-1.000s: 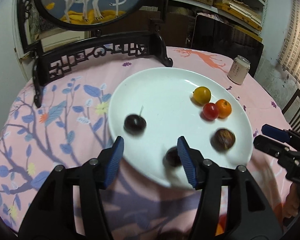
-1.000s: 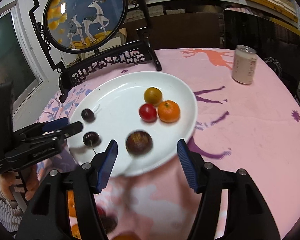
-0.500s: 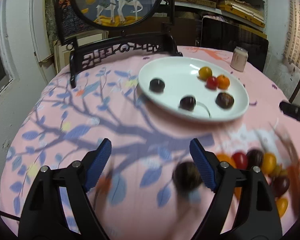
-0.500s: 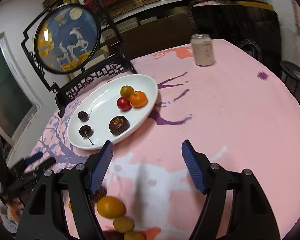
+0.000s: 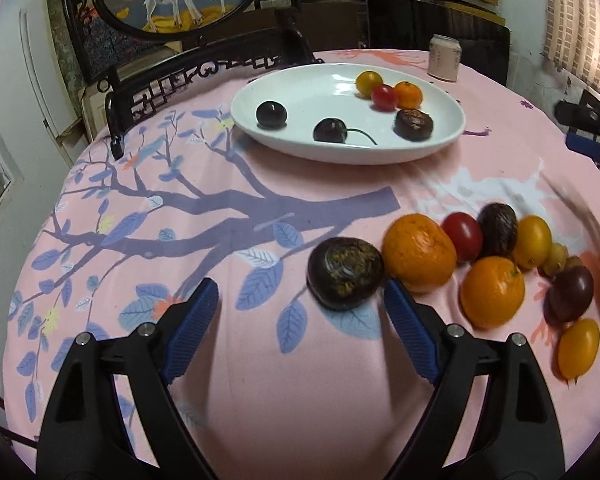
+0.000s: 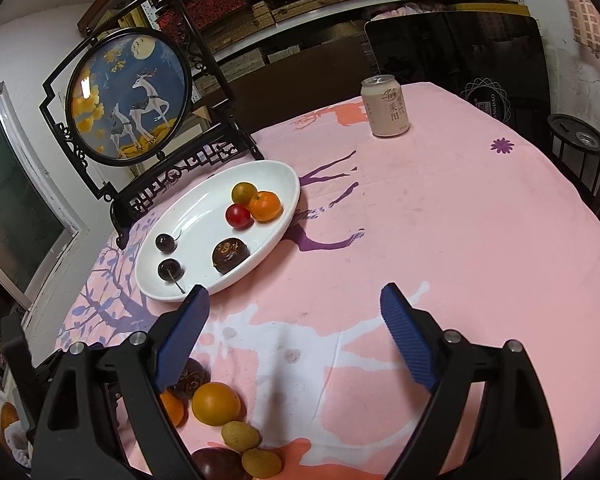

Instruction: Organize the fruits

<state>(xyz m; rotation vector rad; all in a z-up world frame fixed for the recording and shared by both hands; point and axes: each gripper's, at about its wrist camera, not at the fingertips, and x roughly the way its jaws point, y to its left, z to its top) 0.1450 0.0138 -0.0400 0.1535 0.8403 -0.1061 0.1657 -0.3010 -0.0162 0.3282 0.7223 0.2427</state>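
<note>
A white oval plate (image 5: 300, 92) (image 6: 204, 208) on the pink tablecloth holds two dark cherries, a dark passion fruit (image 5: 413, 124), a yellow tomato, a red tomato and a small orange. A pile of loose fruit lies near me: a dark passion fruit (image 5: 345, 273), two oranges (image 5: 418, 253), tomatoes and several others. My left gripper (image 5: 300, 300) is open and empty, its right finger just beside the near passion fruit. My right gripper (image 6: 294, 312) is open and empty above bare cloth, with loose fruit (image 6: 216, 403) at its lower left.
A black carved stand with a round deer picture (image 6: 130, 96) stands behind the plate. A drink can (image 6: 385, 106) stands at the table's far side. Dark chairs and shelves are beyond the table. The right gripper shows at the left wrist view's right edge (image 5: 588, 128).
Both grippers have pulled back from the plate toward the near side of the table. The pile of loose fruit has come into the left wrist view. Both stay open.
</note>
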